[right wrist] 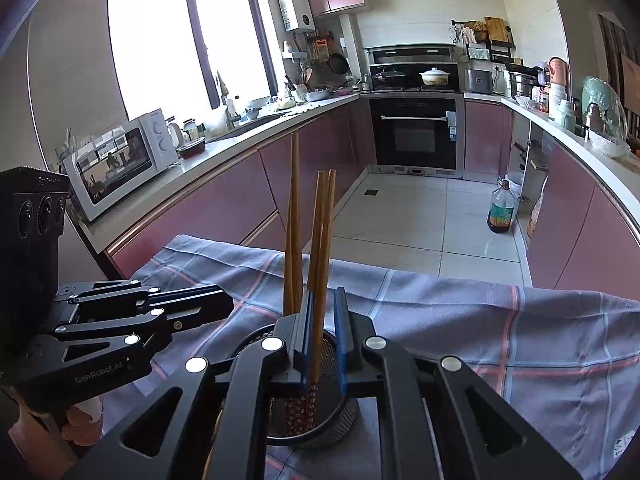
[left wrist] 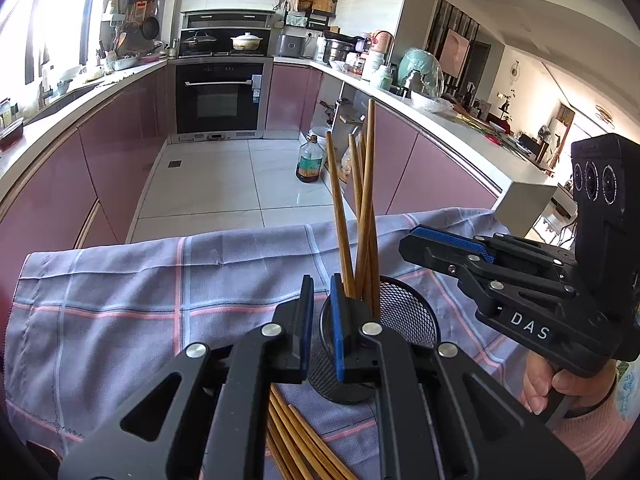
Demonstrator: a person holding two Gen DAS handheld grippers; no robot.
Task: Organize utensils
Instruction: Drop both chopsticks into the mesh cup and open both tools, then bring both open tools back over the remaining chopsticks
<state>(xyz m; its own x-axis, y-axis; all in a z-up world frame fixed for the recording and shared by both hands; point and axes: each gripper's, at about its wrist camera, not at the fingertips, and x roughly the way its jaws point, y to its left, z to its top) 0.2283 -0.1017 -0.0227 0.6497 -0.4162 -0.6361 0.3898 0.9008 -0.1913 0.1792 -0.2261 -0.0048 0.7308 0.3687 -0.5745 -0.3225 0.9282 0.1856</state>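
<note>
A black wire-mesh cylindrical holder stands on the surface under a grey-blue checked cloth. Several brown wooden chopsticks stand leaning inside it; more lie on the cloth beside it. The left hand-held gripper has its jaws pressed together, empty, at the holder's rim. The right hand-held gripper pinches one upright chopstick over the holder.

Bright daylight pours through the big window at far left, washing over a U-shaped run of mauve cabinets under pale countertops. A black built-in oven sits at the far end, a white microwave on the left counter, glossy pale floor tiles between.
</note>
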